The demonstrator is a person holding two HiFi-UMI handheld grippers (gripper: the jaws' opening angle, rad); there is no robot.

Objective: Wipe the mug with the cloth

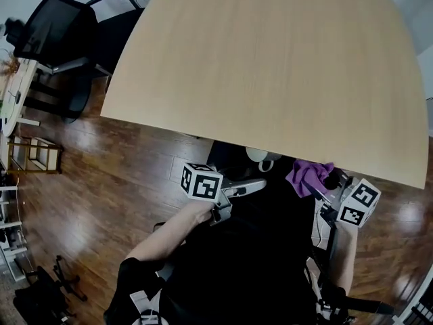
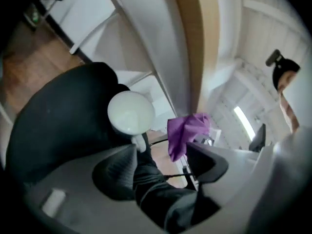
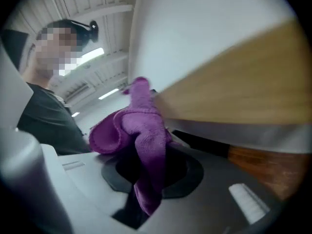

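A white mug (image 1: 259, 156) sits low against a dark surface, just under the near edge of the table. In the left gripper view the mug (image 2: 130, 112) shows its round underside, handle toward me, just beyond the fingertips. My left gripper (image 1: 252, 185) (image 2: 161, 164) stands wide open with nothing pinched between its pads. A purple cloth (image 1: 308, 176) hangs bunched from my right gripper (image 1: 323, 189), to the right of the mug. In the right gripper view the cloth (image 3: 141, 135) fills the gap where the right gripper (image 3: 151, 169) is shut on it.
The large light wooden table (image 1: 270, 66) spreads ahead and above both grippers. A black office chair (image 1: 61, 32) stands at the far left on the dark wooden floor (image 1: 101, 181). A small shelf (image 1: 37, 154) is by the left edge.
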